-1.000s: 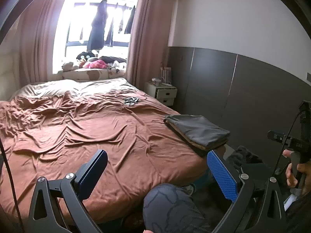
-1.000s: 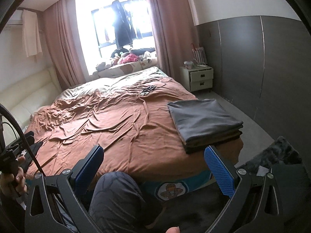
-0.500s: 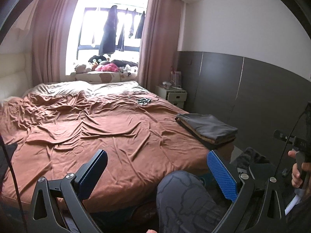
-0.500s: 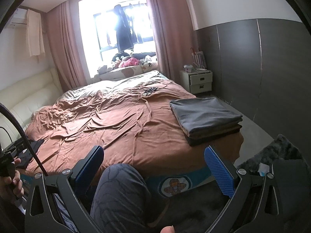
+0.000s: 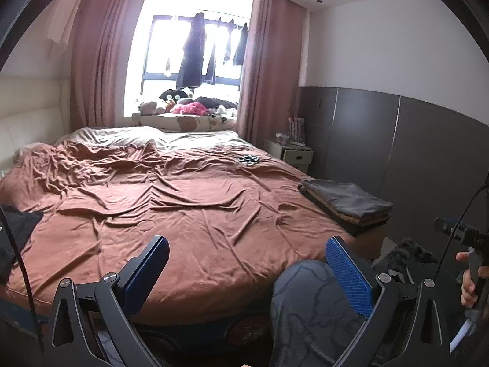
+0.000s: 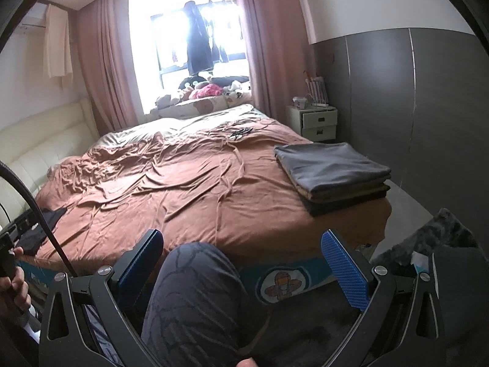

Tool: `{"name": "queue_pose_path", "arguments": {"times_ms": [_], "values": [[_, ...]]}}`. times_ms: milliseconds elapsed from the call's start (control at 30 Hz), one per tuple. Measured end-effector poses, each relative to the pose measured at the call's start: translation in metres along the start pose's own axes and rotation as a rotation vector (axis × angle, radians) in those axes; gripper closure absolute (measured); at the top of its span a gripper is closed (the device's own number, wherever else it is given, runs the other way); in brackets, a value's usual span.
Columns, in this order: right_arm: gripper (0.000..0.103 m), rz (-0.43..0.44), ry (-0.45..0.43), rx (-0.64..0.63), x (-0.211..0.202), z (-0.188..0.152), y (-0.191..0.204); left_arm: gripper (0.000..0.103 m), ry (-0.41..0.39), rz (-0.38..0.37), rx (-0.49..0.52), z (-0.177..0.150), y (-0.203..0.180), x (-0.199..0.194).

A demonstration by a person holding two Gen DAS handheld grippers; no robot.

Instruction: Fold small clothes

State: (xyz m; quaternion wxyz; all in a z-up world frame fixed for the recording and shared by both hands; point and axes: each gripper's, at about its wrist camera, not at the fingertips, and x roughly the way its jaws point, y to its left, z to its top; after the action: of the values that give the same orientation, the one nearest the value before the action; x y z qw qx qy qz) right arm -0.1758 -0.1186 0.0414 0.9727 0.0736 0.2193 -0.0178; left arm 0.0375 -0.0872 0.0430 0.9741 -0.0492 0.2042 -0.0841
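Observation:
A stack of folded clothes [image 5: 348,205] [image 6: 333,171], grey on top, sits on the bed's near right corner. A dark unfolded garment [image 5: 18,226] [image 6: 42,226] lies at the bed's left edge. My left gripper [image 5: 247,260] is open and empty, held off the foot of the bed above a person's knee [image 5: 308,299]. My right gripper [image 6: 244,253] is also open and empty, over the same knee [image 6: 195,290], well short of the stack. A hand holds the right gripper's handle [image 5: 470,269] at the far right of the left wrist view.
A wide bed with a rumpled brown sheet [image 5: 171,202] [image 6: 183,183] fills the middle. A dark cable bundle [image 5: 249,159] lies far back. A white nightstand [image 6: 318,119] stands by the grey wall panels. Plush toys line the window sill [image 5: 183,110]. A dark rug [image 6: 443,232] covers the floor at right.
Both grippers have pulled back and tilted up from the bed, so more of the room and the dark garment at left came into view. Both stayed open.

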Motion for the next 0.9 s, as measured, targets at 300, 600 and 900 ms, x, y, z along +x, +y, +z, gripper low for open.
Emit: {"name": "queue_pose_path", "arguments": {"times_ms": [300,600,900], "values": [[0.000,-0.024,0.020,-0.008,0.020,-0.003,0.017,0.000,0.030,0.009,-0.002,-0.006,0.008,0.010],[0.000,-0.039,0.023,-0.012,0.022,-0.004,0.025,0.000,0.035,0.017,-0.010,-0.007,0.013,0.011],[0.000,-0.032,0.024,-0.023,0.021,-0.006,0.028,0.000,0.025,0.021,-0.016,-0.008,0.016,0.006]]}}
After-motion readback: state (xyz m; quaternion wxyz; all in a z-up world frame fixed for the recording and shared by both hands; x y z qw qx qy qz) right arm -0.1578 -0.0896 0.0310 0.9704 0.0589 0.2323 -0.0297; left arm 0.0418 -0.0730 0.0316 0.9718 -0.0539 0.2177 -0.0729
